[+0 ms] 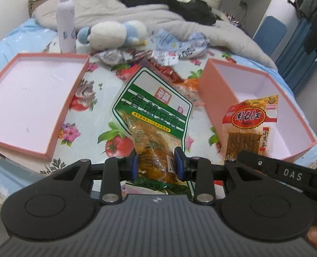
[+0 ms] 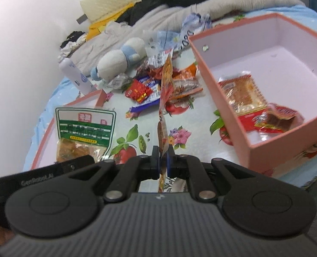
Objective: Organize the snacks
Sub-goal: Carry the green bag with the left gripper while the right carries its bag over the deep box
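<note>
My left gripper (image 1: 157, 162) is shut on the lower end of a green-and-white snack packet (image 1: 156, 100), its blue pads pressing both sides. The packet hangs above the floral sheet between the shallow pink lid (image 1: 30, 98) and the deep pink box (image 1: 212, 90). My right gripper (image 2: 163, 160) is shut on a thin red-and-orange packet (image 2: 165, 85), seen edge-on here and face-on in the left wrist view (image 1: 250, 122), near the box's left wall. The green packet (image 2: 84, 126) shows at the left of the right wrist view. The deep box (image 2: 286, 147) holds two or three packets (image 2: 244, 94).
Several loose snack packets (image 2: 145, 90) lie heaped on the bed behind both grippers. A white-and-blue plush toy (image 1: 113, 34) and a white spray bottle (image 1: 65, 23) stand further back. A grey blanket (image 1: 158, 19) with dark clothes covers the far end.
</note>
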Available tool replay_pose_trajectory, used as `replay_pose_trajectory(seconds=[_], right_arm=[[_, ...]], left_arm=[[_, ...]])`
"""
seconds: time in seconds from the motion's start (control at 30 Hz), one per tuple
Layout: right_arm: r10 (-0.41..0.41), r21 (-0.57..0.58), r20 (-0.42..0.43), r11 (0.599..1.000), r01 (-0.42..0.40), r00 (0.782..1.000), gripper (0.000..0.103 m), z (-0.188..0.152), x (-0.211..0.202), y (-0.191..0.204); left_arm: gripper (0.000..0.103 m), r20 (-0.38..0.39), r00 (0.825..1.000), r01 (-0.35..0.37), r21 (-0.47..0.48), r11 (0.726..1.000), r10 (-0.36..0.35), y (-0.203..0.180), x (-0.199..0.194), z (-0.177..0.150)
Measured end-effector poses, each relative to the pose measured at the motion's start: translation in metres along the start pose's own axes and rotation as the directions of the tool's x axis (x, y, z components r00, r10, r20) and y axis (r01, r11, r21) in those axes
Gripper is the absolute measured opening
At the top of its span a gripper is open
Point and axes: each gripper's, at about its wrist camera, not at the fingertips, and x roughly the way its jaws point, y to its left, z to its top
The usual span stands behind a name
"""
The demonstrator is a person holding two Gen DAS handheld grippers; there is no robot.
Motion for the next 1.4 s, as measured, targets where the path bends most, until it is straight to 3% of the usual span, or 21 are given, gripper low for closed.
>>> replay_pose_trajectory(seconds=[0.47,0.8,1.07,1.4], right_arm=[[-0.046,-0.021,0.116,0.999,0.049,0.992,0.009,0.007,-0.085,-0.022],[-0.110,0.008,0.154,0.994,0.110,0.982,0.009,0.019,-0.115,-0.051],[-0.154,0.051,0.133,0.988,0.148,0.979,0.009,0.049,-0.101,-0.090],[-0.187,0.063,0.078,0.981,0.183,0.979,0.009,0.105,-0.046,-0.140]], left_arm=[[0.038,0.059,0.996,0.058,0.057,0.997,-0.061,-0.064,-0.046,0.009],[0.039,0.054,0.988,0.136,0.118,0.984,-0.143,-0.115,-0.046,0.016],[0.039,0.006,0.983,0.181,0.151,0.972,-0.184,-0.159,-0.006,0.039],[0.039,-0.110,0.969,0.235,0.128,0.964,-0.222,-0.201,0.094,0.085]])
